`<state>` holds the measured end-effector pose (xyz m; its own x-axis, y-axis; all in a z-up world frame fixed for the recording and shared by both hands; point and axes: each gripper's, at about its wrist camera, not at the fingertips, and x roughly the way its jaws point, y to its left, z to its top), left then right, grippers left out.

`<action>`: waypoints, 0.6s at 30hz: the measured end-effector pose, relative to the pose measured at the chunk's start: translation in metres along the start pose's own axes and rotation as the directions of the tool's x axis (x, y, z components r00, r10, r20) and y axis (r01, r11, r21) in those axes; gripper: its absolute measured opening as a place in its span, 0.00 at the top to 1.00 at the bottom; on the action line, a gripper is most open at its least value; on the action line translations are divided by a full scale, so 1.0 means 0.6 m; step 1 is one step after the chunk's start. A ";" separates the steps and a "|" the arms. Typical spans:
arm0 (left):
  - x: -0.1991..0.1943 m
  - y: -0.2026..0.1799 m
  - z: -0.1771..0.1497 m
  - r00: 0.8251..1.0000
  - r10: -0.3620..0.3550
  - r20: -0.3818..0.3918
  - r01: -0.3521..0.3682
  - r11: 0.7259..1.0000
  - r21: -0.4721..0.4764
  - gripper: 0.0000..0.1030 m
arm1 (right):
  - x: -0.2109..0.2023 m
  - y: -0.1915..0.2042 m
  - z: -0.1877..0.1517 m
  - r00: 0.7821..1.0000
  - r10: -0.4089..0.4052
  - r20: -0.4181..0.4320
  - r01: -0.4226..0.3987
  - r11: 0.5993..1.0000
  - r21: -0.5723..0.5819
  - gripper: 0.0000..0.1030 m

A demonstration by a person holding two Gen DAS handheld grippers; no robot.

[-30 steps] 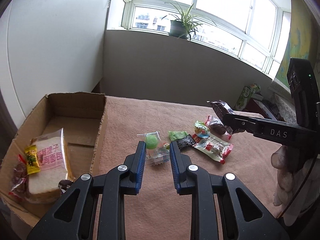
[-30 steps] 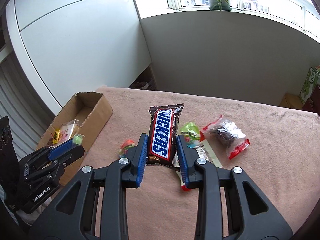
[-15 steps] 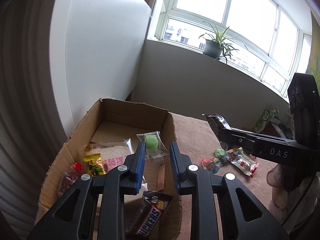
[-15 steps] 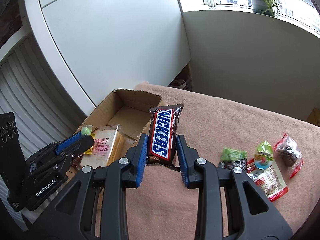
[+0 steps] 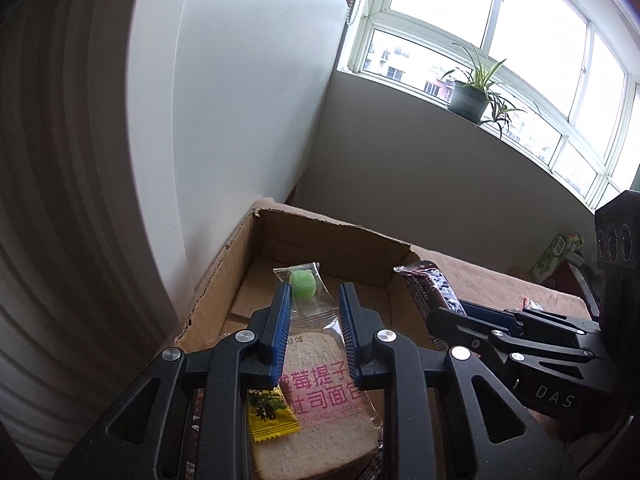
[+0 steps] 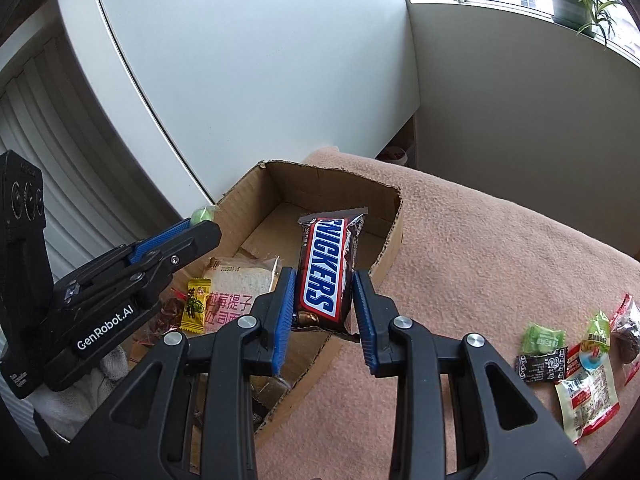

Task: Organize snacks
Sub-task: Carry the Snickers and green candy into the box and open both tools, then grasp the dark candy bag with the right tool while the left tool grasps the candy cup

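Note:
My left gripper is shut on a clear packet with a green candy and holds it over the open cardboard box. In the box lie a wrapped toast slice and a yellow candy. My right gripper is shut on a Snickers bar and holds it upright above the box's right side. The right gripper also shows in the left wrist view, and the left gripper in the right wrist view.
The box stands at the left end of a table with a pinkish cloth, against a white wall. Several loose snack packets lie on the cloth to the right. A potted plant stands on the window sill.
Both grippers have swung left from the loose snacks to over the box, each still holding its snack. The right gripper has come close beside the left one.

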<state>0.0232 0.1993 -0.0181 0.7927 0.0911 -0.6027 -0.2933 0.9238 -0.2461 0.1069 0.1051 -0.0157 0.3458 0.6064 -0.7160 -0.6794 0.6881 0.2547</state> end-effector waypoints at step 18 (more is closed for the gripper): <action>-0.007 0.009 0.007 1.000 0.000 -0.001 0.000 1.000 -0.003 0.62 | -0.036 0.003 -0.007 0.998 -0.029 0.047 0.030 0.999 -0.029 0.48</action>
<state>0.0205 0.2054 -0.0139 0.7919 0.0910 -0.6038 -0.2952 0.9227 -0.2481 0.0954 0.0916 -0.0028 0.3954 0.6042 -0.6918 -0.6868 0.6946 0.2141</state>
